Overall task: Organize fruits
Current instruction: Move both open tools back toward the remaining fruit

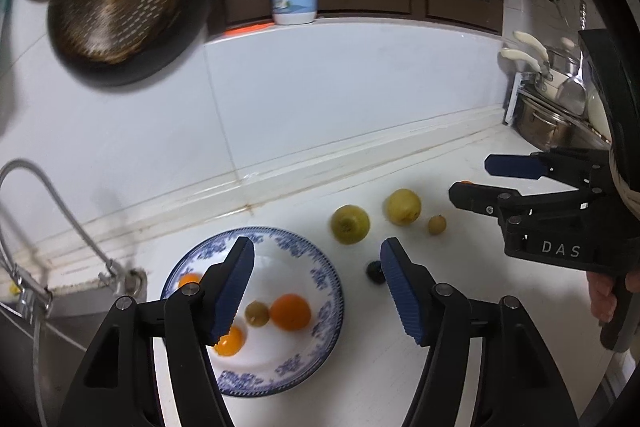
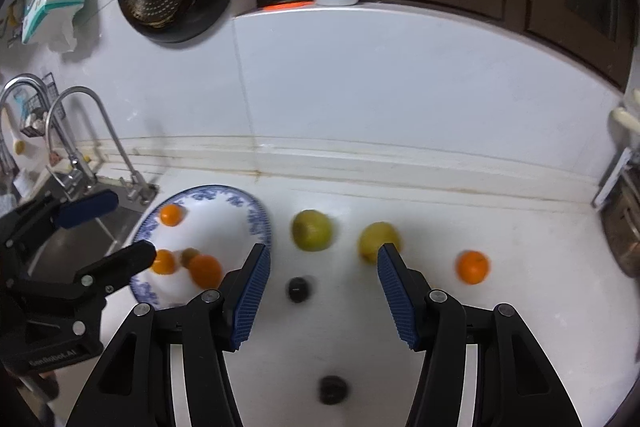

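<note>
Left wrist view
Plate (image 1: pixel 328 291): blue-and-white, on the bench (image 1: pixel 480 327) just beside the sink (image 1: pixel 60 327).
Fruit on plate: large orange (image 1: pixel 291 311); small green fruit (image 1: pixel 257 313) touching it; two small oranges, one near the front (image 1: pixel 229 341) and one at the back (image 1: pixel 188 281), both partly hidden by the left finger.
Fruit on bench: green fruit (image 1: pixel 350 224), yellow fruit (image 1: pixel 403 206), small yellowish fruit (image 1: pixel 437 225), dark fruit (image 1: pixel 374 271) partly behind the right finger.
Left gripper (image 1: pixel 318 291): jaws spread wide, nothing between them; raised above the plate's right rim and pointing down at it.
Right gripper (image 1: pixel 470 179): enters from the right edge, held sideways above the bench near the yellow fruit, jaws apart and empty.

Right wrist view
Plate (image 2: pixel 256 219): at left, carrying the same four fruits.
Fruit on bench: green fruit (image 2: pixel 312 230), yellow fruit (image 2: pixel 376 237), orange (image 2: pixel 472 266) off to the right, dark fruit (image 2: pixel 298 289) between the fingers, second dark fruit (image 2: pixel 333 389) nearer the camera.
Right gripper (image 2: pixel 324 293): released, wide, hovering over the bench with the dark fruit roughly centred below.
Left gripper (image 2: pixel 120 227): at the left edge over the plate, jaws apart.

Progress
Done: four fruits plated.
Left: judged about six pieces loose on the bench; roughly under halfway.
</note>
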The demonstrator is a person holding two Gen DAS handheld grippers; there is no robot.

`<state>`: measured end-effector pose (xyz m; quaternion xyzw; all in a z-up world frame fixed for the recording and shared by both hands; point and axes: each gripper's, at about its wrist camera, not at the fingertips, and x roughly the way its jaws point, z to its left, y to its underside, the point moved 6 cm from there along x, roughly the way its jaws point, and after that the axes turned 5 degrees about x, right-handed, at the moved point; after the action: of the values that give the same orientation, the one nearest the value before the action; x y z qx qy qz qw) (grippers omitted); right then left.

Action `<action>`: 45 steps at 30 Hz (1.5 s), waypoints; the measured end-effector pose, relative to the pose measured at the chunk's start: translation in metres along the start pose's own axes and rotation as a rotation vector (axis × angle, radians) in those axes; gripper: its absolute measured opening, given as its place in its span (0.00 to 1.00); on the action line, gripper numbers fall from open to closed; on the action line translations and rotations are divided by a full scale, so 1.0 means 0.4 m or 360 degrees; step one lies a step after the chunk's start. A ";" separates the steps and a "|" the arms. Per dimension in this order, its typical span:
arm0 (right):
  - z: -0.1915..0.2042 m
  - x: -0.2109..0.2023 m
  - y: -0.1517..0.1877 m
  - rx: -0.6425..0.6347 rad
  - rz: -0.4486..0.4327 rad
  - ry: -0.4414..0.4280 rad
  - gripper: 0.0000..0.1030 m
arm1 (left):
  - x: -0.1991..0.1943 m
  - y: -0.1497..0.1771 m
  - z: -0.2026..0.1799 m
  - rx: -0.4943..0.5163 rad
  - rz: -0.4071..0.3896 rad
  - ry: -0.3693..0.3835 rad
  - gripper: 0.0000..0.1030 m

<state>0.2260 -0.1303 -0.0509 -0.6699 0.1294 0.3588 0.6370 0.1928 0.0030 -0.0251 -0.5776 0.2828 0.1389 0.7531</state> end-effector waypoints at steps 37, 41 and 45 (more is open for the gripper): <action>-0.382 0.116 0.075 -0.0100 0.0201 0.0082 0.55 | 0.268 -0.055 -0.376 0.0145 0.0212 0.0277 0.62; -0.395 0.155 0.091 -0.0101 0.0258 0.0036 0.55 | 0.318 -0.045 -0.390 0.0157 0.0287 0.0321 0.53; -0.405 0.191 0.105 -0.0103 0.0299 0.0000 0.55 | 0.359 -0.037 -0.400 0.0172 0.0358 0.0338 0.47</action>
<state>0.3048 -0.2685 -0.1433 -0.6752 0.1801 0.4209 0.5784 0.2735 -0.1699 -0.1253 -0.5122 0.4307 0.1452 0.7287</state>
